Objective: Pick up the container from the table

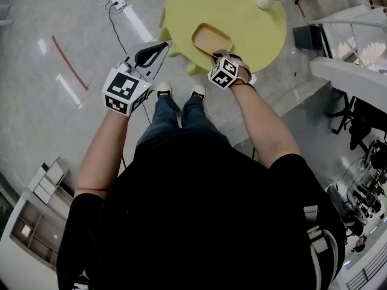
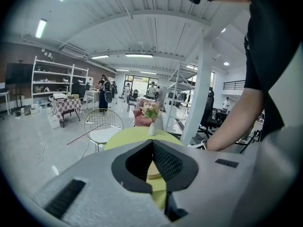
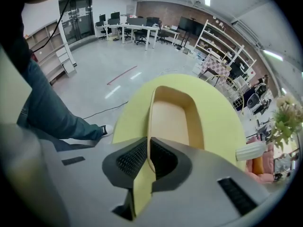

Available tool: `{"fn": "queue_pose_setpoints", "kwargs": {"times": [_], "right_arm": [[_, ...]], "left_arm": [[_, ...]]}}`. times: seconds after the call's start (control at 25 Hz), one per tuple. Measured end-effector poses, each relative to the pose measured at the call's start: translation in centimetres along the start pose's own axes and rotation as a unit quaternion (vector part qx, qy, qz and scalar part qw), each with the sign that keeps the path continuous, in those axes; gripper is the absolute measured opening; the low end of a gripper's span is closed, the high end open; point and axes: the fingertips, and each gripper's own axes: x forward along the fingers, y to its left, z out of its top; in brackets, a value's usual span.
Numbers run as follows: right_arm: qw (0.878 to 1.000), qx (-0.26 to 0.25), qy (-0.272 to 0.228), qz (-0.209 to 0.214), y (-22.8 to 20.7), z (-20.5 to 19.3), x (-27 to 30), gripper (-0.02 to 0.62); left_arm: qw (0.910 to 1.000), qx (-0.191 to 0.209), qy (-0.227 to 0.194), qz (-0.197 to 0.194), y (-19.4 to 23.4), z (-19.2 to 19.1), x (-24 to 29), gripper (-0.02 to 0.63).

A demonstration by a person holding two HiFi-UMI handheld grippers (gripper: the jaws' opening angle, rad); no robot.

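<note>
A shallow tan container (image 1: 211, 39) (image 3: 173, 115) lies on the round yellow-green table (image 1: 248, 23) (image 3: 222, 122), near its front edge. My right gripper (image 1: 220, 54) (image 3: 148, 140) points steeply down at the container's near end, and its jaws are shut on the thin rim wall. My left gripper (image 1: 165, 43) (image 2: 152, 142) hangs in the air left of the table edge, apart from the container, with its tips together and nothing between them. In the left gripper view only a sliver of the container shows behind the jaws.
A white vase of flowers (image 1: 266, 1) (image 3: 251, 150) (image 2: 151, 126) stands at the table's far side. A wire chair (image 2: 102, 122) sits beyond the table. White desks (image 1: 351, 77) stand to the right. The person's shoes (image 1: 181, 90) are at the table's front edge.
</note>
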Motion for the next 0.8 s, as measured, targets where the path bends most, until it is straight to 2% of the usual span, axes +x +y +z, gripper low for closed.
{"fn": "queue_pose_setpoints", "kwargs": {"times": [0.4,0.8], "right_arm": [[1.000,0.014,-0.004,-0.018,-1.0,-0.3,-1.9,0.026],[0.998,0.028,-0.026,-0.056,-2.3,0.7,-6.4,0.026]], "left_arm": [[0.9996,0.020,-0.003,-0.017,-1.2,1.2,0.6,0.015],[0.9987,0.041,-0.020,-0.024,-3.1,3.5,-0.5,0.015]]}}
